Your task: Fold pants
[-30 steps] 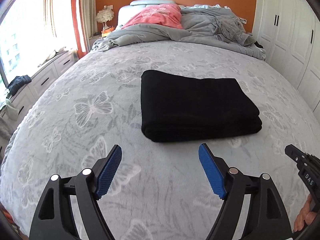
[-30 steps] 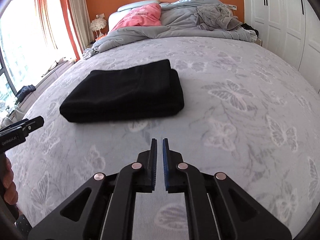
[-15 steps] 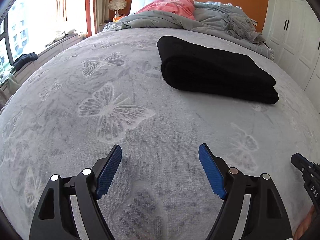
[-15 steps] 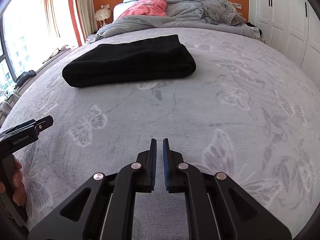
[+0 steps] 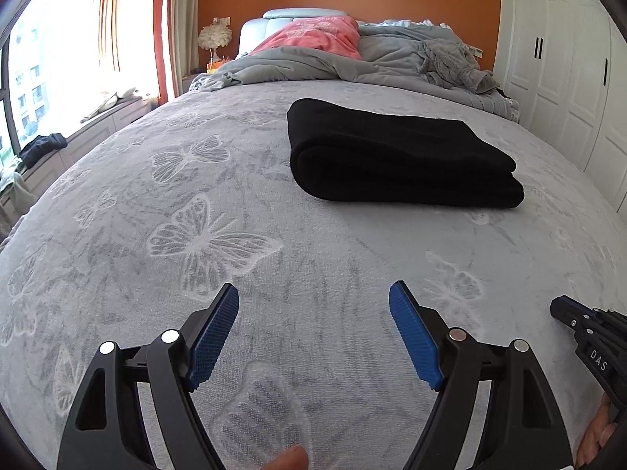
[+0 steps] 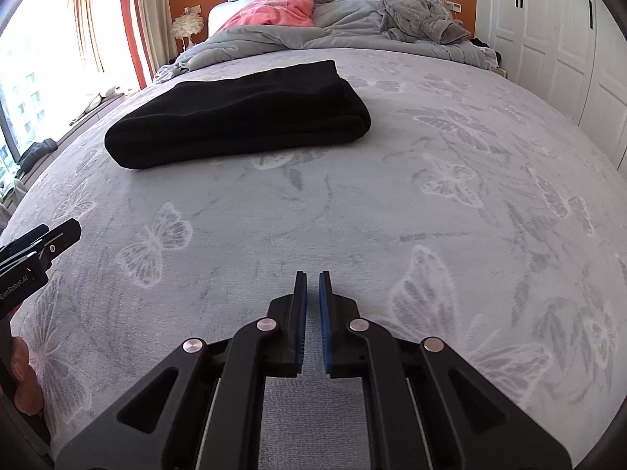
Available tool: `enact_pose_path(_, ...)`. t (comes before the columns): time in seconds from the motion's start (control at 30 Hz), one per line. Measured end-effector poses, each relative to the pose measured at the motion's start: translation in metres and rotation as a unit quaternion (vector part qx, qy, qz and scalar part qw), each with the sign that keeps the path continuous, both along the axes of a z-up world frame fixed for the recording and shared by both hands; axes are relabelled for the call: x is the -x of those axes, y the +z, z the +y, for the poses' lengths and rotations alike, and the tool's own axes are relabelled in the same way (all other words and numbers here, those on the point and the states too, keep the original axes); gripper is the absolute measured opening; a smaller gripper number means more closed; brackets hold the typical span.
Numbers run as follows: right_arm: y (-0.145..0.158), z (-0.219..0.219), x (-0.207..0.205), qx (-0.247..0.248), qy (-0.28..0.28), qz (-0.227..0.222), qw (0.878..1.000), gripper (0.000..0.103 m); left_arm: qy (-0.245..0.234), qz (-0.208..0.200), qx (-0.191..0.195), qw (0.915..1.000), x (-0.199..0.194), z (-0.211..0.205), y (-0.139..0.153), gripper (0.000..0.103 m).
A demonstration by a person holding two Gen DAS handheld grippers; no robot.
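The black pants (image 5: 395, 156) are seen folded on the bed (image 5: 313, 258), well ahead of the wide-open, empty left tool (image 5: 313, 333) and the nearly closed, seemingly empty right tool (image 6: 312, 313).

Butterfly bedspread (image 5: 211, 243); pink pillow (image 5: 313, 35), grey duvet (image 6: 352, 19) behind.

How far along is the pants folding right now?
Done: the black pants lie folded in a compact stack on the butterfly bedspread. In hand: nothing; the left tool is open and empty, the right tool shut on nothing, both short of the pants. Left: apparently nothing.
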State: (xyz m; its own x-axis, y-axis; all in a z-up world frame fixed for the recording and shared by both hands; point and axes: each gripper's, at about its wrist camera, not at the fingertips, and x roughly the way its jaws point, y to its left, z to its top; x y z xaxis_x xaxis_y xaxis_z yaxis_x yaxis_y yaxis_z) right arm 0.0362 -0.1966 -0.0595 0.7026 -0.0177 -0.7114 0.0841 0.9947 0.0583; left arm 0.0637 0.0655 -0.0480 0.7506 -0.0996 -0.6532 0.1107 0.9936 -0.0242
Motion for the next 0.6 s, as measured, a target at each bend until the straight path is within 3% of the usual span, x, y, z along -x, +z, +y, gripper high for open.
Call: enact_pose_path(0.6, -0.0017, 0.0049, 0.0020, 0.010, -0.008, 0.001, 1.000, 0.007, -0.012, 0.019, -0.006, 0.9997, -0.0058, -0.0015, -0.0062, 0.064)
